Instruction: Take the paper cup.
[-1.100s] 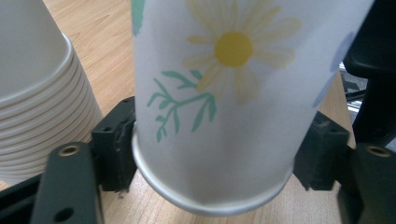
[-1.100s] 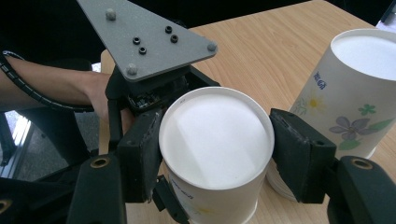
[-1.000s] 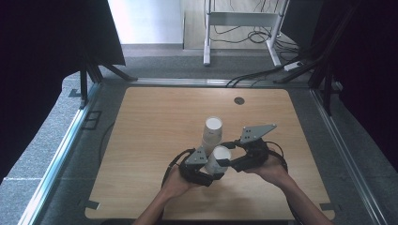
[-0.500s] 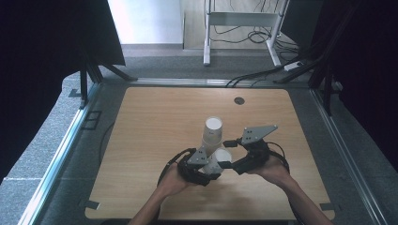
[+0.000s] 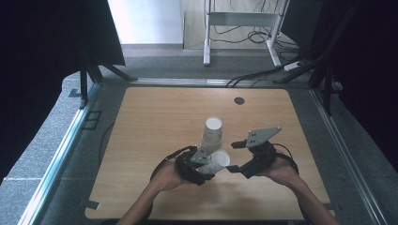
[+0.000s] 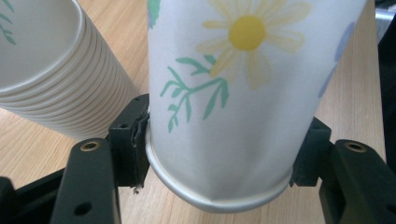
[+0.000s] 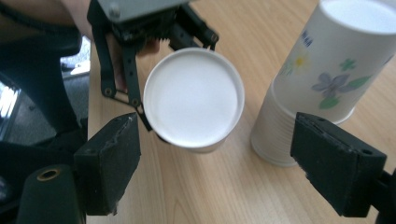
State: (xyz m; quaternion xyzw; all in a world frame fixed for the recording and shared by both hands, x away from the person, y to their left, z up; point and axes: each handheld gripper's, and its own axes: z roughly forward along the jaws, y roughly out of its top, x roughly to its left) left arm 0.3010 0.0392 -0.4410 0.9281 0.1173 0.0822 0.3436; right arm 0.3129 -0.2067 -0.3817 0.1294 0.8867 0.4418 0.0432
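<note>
Right claw (image 5: 236, 156) has just been opening, off the left claw's (image 5: 210, 165) paper cup (image 5: 218, 161)

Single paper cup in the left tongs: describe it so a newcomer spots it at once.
On the wooden table, near its front edge, stands an upside-down stack of paper cups. Just in front, the left tongs clamp the single paper cup: it lies tipped sideways, alone, with a yellow daisy print.

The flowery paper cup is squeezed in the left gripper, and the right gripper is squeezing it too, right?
Not quite. The left gripper does clamp the flowery paper cup near its rim. But the right gripper isn't squeezing it: its jaws have just been opening, and the right gripper view shows both black pads standing clear of the cup, beside the stack of paper cups.
</note>
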